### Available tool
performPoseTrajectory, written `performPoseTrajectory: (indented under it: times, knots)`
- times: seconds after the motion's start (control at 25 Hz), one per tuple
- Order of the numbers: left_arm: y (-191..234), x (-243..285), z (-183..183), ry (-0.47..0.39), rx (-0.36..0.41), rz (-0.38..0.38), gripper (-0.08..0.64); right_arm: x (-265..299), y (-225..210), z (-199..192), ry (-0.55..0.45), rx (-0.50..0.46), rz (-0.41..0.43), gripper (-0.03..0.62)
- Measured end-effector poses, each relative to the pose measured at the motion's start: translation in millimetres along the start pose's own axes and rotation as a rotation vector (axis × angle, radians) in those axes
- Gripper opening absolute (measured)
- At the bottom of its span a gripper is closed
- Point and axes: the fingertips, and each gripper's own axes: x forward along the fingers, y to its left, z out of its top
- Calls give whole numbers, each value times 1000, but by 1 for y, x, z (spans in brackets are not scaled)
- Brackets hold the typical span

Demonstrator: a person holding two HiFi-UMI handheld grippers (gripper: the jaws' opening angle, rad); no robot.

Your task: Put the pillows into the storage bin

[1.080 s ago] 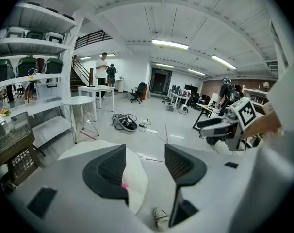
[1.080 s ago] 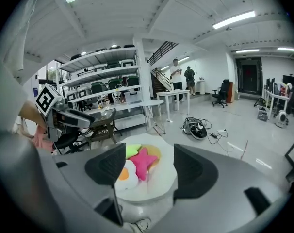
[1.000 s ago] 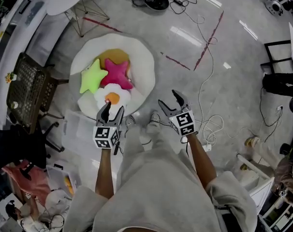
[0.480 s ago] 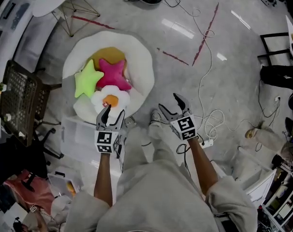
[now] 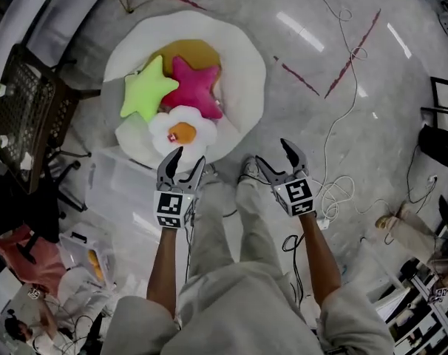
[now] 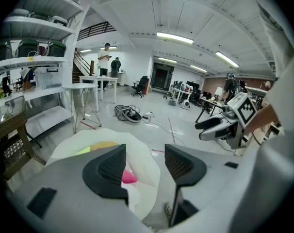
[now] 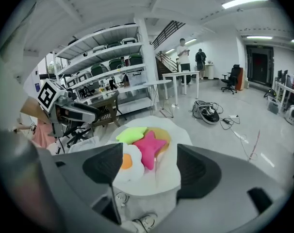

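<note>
1. The three pillows lie together on a large white floor cushion with a yellow centre (image 5: 242, 65): a lime-green star-shaped plush pillow (image 5: 145, 89) at the left, touching a magenta star-shaped plush pillow (image 5: 194, 87) at its right.
2. A white fried-egg-shaped plush pillow with an orange yolk (image 5: 182, 132) lies on the side nearer me, against both stars. None of them is in the bin.
3. The clear plastic storage bin (image 5: 117, 191) stands on the grey floor just beside the cushion's near-left edge.
4. My left gripper (image 5: 185, 161) hangs released over the cushion's near edge, close to the egg pillow. Its jaws stand apart with nothing between the pads.
5. My right gripper (image 5: 274, 154) hangs over bare floor by my shoes (image 5: 250, 170), apart from the pillows. Its jaws have just been opening and hold nothing.
6. A dark mesh chair (image 5: 24, 109) stands at the left; a white cable (image 5: 342, 191) and red tape lines (image 5: 353, 54) lie at the right.
</note>
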Motion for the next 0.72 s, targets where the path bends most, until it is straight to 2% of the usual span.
performPoseTrajectory:
  times: [0.28, 0.72]
  knots:
    - [58, 3, -56, -5, -93, 107, 233, 94, 33, -31, 75, -56, 133, 333]
    - [166, -34, -164, -38, -281, 285, 233, 251, 119, -92, 190, -171, 281, 345]
